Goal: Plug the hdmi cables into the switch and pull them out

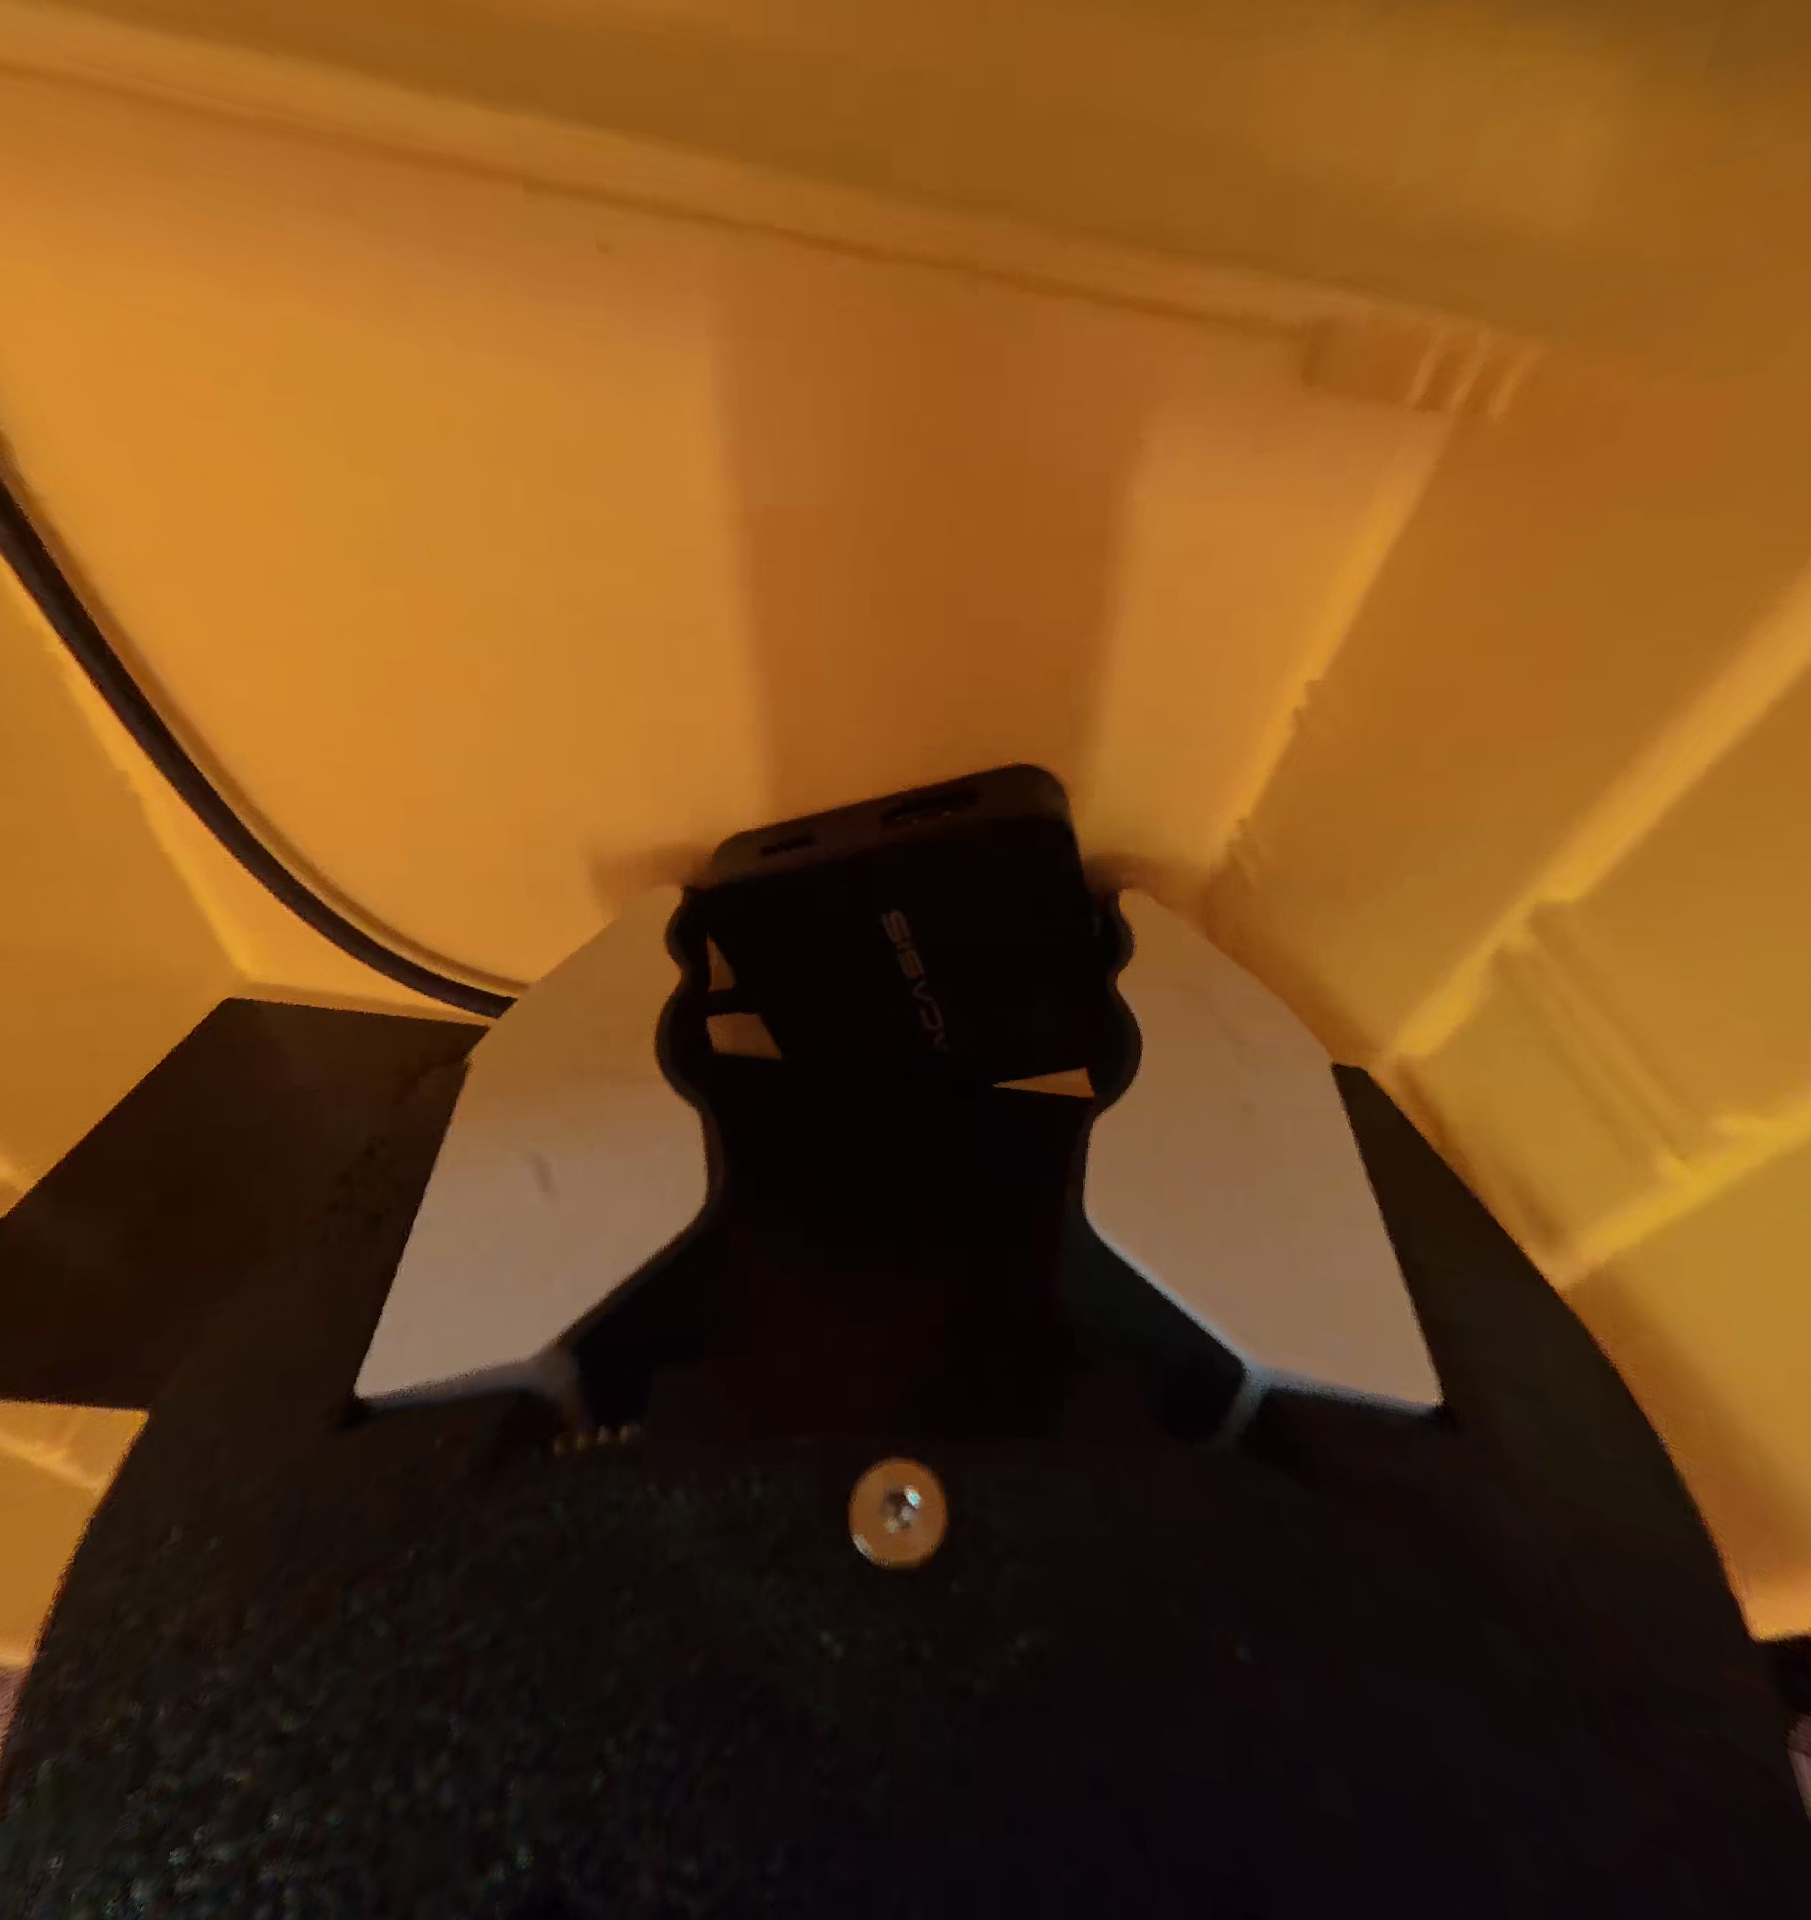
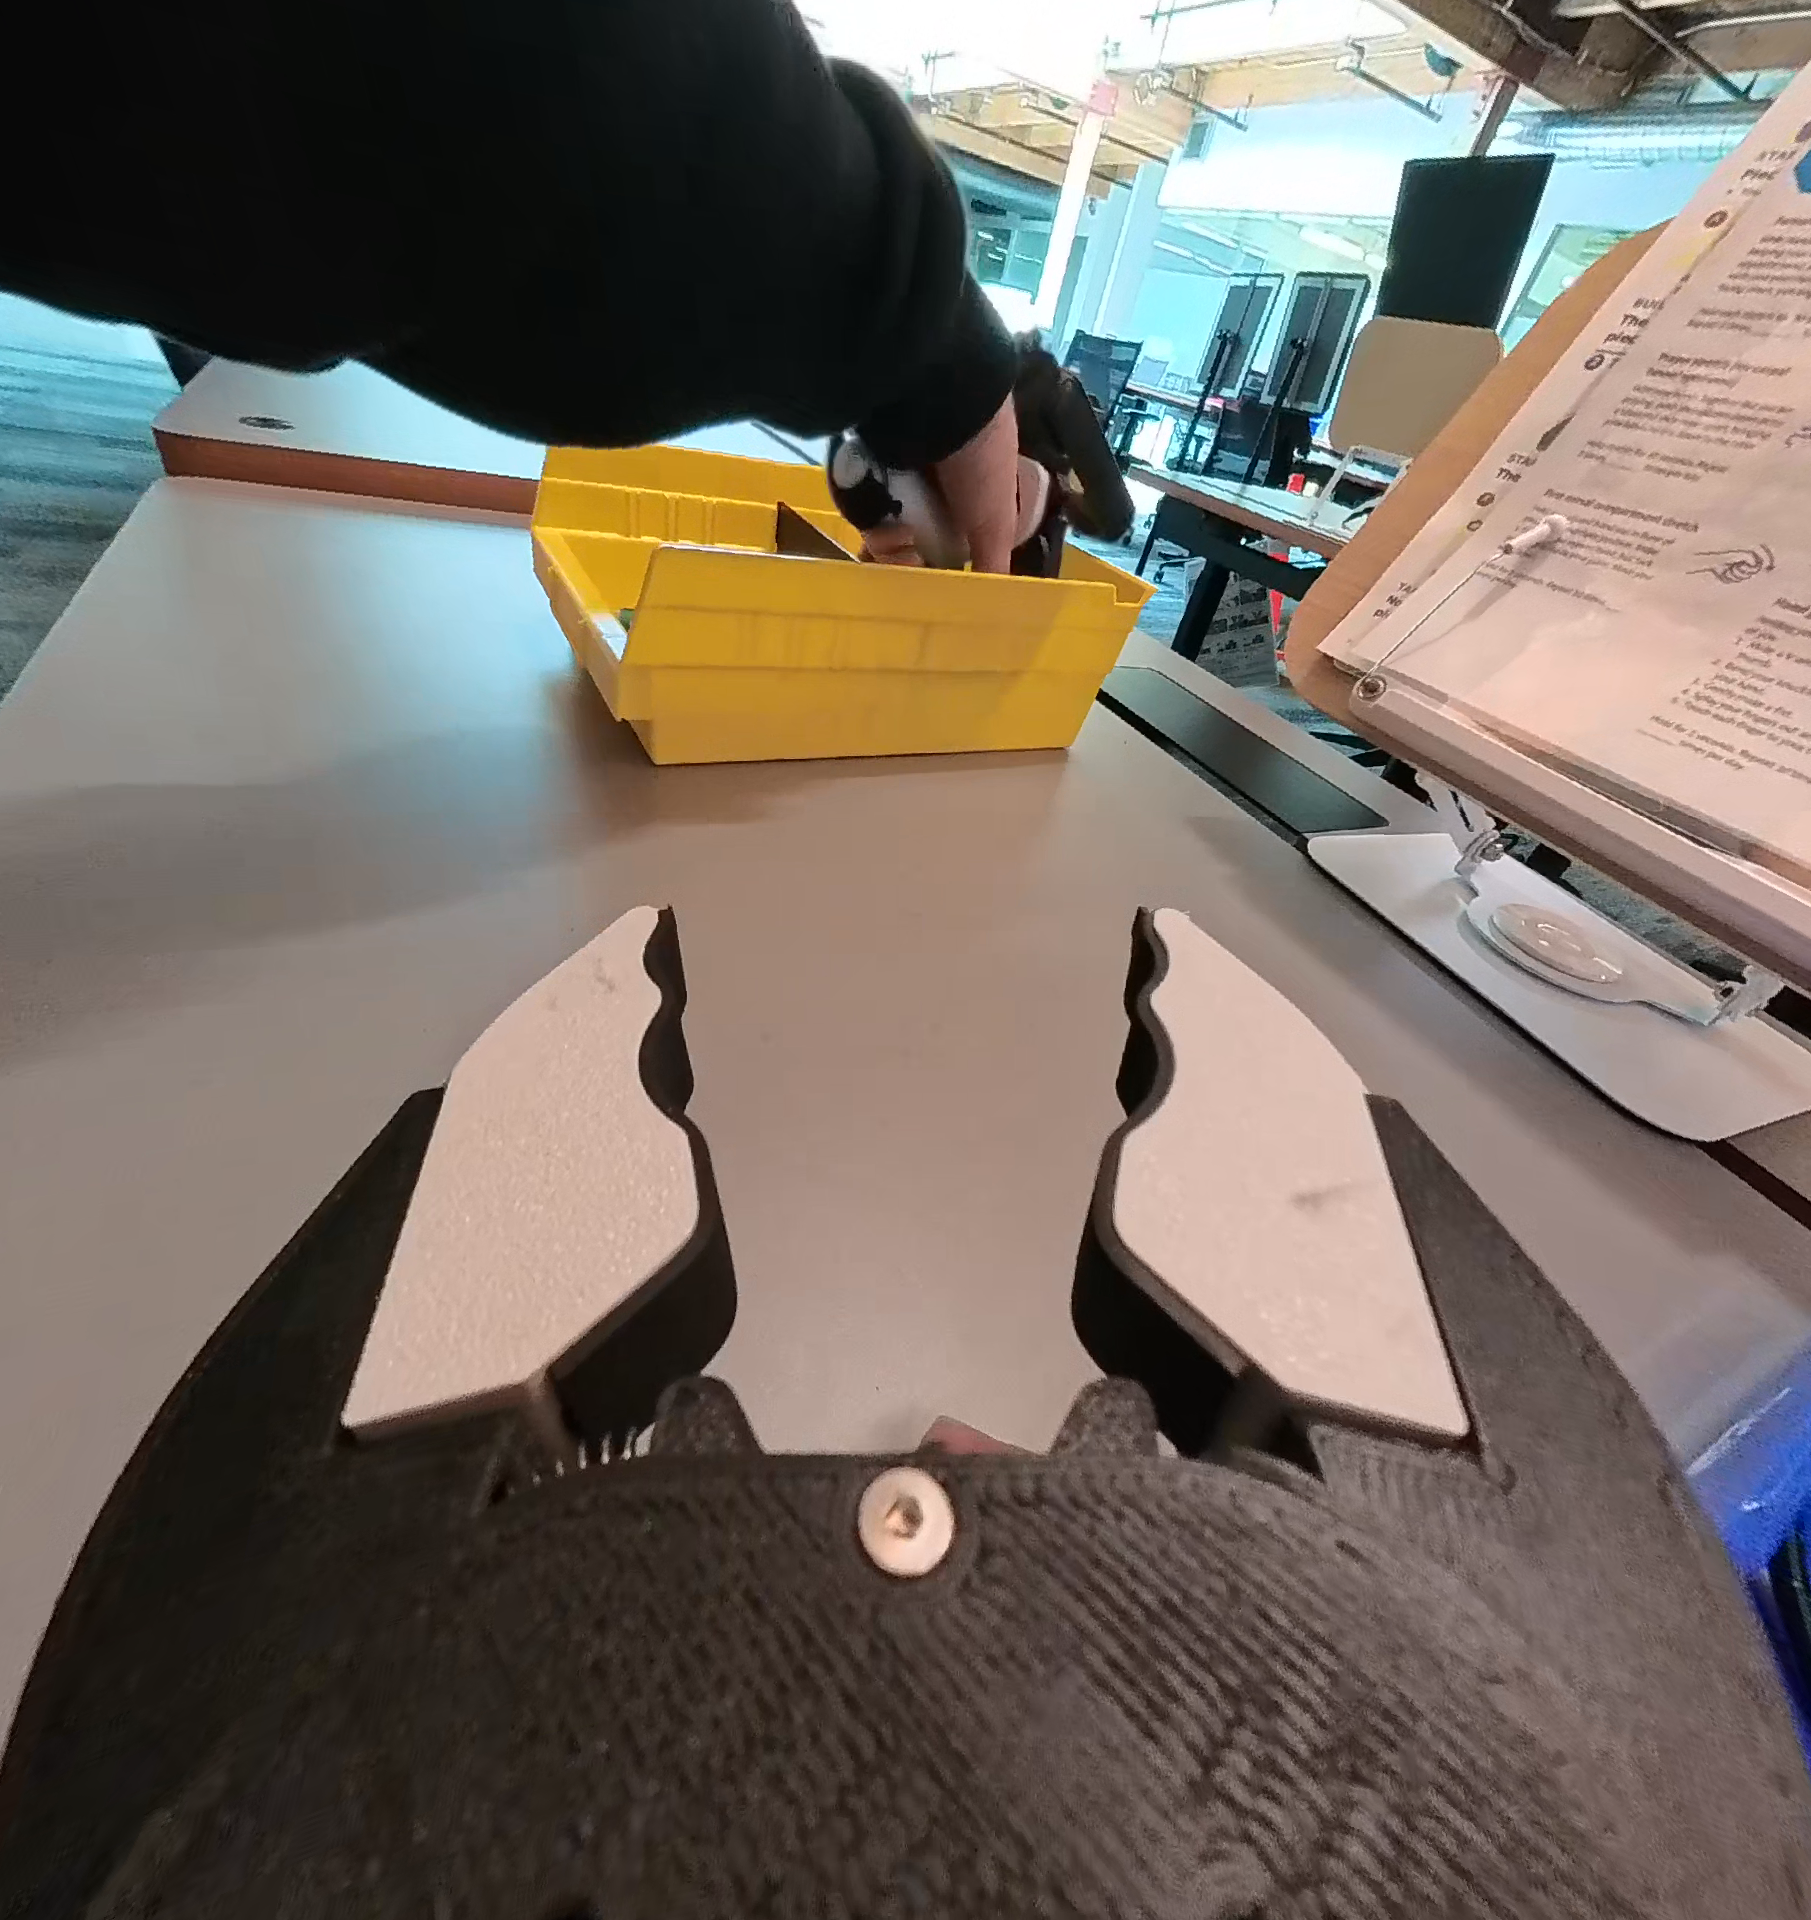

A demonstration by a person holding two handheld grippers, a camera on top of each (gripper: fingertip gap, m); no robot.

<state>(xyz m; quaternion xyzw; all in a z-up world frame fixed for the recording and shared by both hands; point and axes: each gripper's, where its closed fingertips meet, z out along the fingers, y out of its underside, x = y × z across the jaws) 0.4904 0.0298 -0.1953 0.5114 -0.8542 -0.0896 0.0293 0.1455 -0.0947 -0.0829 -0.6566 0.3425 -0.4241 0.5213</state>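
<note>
Switch (image 1: 911,935), a small black box with two ports on its far edge, sits clamped between the white fingers (image 1: 568,1122) of the left gripper (image 1: 896,997), whose jaws are closed onto its sides. All of this is deep inside the yellow bin (image 1: 465,520), close to one of its inner corners. A black cable (image 1: 153,727) curves down the bin wall on the left and disappears behind the left finger; whether it joins the switch is hard to say from this dim, slightly blurred view.

From across the grey table (image 2: 257,831), the same yellow bin (image 2: 859,665) stands well ahead of the right gripper (image 2: 906,1039). A person's hand (image 2: 974,499) in a black sleeve (image 2: 568,208) reaches down into it, holding the left gripper's handle. The right gripper hovers low over bare tabletop, its jaws spread wide with nothing between them. To its right stands a tilted document stand (image 2: 1503,914) carrying printed sheets (image 2: 1659,520), and a blue bin (image 2: 1805,1507) shows at the lower right edge.
</note>
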